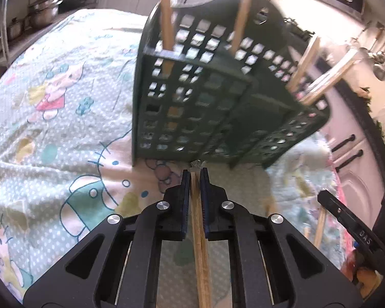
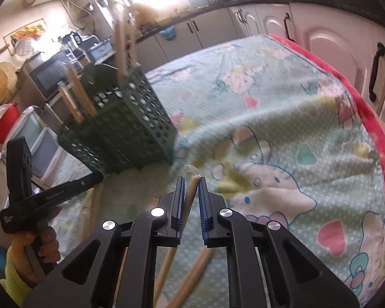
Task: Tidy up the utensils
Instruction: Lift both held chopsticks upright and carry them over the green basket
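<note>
1. The left gripper (image 1: 195, 173) is clamped on a wooden utensil handle (image 1: 199, 231) whose long axis runs along the fingers, back under the camera.
2. The right gripper (image 2: 191, 181) pinches another wooden stick (image 2: 191, 192) near its wrapped tip — this one slants down to the near left.
3. The green slotted basket (image 1: 205, 102) stands just beyond both on the cartoon-print cloth (image 1: 51, 102), tall handles (image 1: 166, 12) already upright in it — each held utensil probably has to be tipped vertical before it goes in.
</note>
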A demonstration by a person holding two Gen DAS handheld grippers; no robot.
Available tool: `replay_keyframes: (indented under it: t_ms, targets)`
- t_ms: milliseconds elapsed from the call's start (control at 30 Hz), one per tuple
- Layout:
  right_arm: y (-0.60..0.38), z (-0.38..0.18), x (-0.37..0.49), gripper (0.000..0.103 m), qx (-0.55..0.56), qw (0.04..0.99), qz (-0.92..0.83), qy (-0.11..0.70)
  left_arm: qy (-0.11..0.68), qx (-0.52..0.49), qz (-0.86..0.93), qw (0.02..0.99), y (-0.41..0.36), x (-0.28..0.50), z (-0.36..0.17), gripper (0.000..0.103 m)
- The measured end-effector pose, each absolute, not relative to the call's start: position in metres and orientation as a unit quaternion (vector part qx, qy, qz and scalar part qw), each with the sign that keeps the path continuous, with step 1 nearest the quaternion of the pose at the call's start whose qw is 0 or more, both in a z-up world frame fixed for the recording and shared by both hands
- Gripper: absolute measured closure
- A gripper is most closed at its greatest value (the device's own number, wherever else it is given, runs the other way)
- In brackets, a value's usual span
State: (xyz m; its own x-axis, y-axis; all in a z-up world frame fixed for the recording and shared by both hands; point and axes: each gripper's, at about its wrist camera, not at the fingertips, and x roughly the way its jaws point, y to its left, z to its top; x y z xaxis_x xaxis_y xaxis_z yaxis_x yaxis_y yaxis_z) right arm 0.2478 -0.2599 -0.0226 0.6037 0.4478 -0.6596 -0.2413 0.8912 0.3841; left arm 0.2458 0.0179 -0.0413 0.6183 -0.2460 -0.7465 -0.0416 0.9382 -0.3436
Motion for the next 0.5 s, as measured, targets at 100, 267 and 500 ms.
replay_keyframes:
  t_ms: [100,267,500]
  targets:
    - [-0.254,-0.011,0.243,0.093,0.128,0.889,0.207,0.388,0.416,-0.167,-0.075,0.891,0.014,0.237,-0.027,0.098]
    - [-0.246,0.004,0.236,0.094,0.122,0.894,0.222,0.37,0.389,-0.171,-0.092,0.901,0.019,0.224,-0.006,0.098]
    - [-0.233,0.025,0.226,0.096,0.113,0.901,0.237,0.345,0.365,-0.183,-0.097,0.908,0.033,0.21,0.014,0.099]
